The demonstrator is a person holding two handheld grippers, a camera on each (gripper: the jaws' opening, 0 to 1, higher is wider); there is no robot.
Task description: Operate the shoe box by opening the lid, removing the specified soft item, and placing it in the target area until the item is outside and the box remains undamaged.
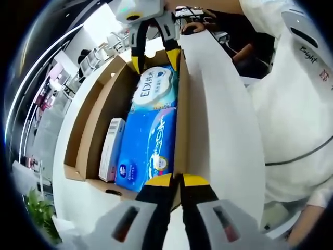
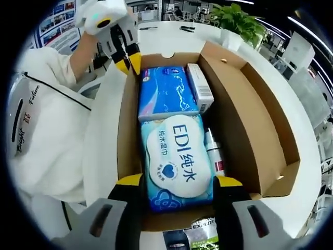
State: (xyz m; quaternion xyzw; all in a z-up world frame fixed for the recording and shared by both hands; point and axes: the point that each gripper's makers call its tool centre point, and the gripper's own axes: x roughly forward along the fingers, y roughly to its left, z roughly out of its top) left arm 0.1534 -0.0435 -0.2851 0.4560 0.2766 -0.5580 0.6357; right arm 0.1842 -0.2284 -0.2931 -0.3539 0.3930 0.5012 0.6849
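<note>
Cardboard shoe box [image 2: 260, 120] lid's already open; right gripper [image 2: 177, 185] spread around the wipes pack [image 2: 177, 156], left gripper [image 1: 176, 181] pressed together. Nothing's out yet.

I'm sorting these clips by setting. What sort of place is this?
Probably an open office or showroom: a white table holding the open box, a potted plant, and chairs behind.
</note>
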